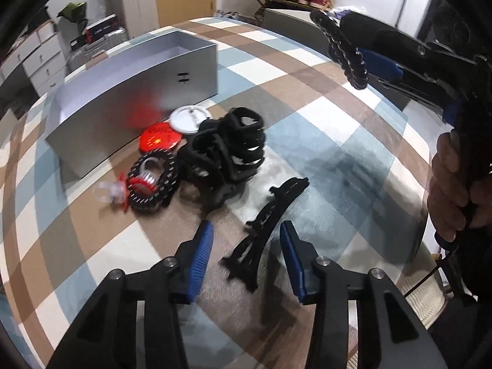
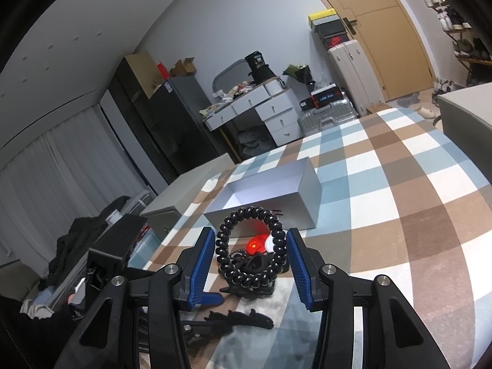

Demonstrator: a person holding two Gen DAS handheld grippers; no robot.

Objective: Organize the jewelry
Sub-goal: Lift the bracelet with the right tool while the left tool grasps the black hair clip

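My right gripper [image 2: 250, 256] is shut on a black spiral hair tie [image 2: 229, 266] and holds it in the air above the table; it also shows at the upper right of the left wrist view [image 1: 347, 52]. My left gripper [image 1: 246, 252] is open, its blue pads either side of a flat black hair clip [image 1: 264, 224] lying on the cloth. Beyond it sit a pile of large black claw clips [image 1: 227, 150], a second black spiral hair tie [image 1: 153, 181], a red round badge [image 1: 160, 140] and a white round badge [image 1: 190, 120]. An open silver box [image 1: 135, 98] stands behind them.
The table carries a checked blue, brown and white cloth [image 1: 338, 141]. A clear and red ring-shaped trinket [image 1: 117, 190] lies left of the spiral tie. The person's hand [image 1: 452, 190] holds the right gripper at the right edge. Drawers and suitcases [image 2: 326, 113] stand beyond the table.
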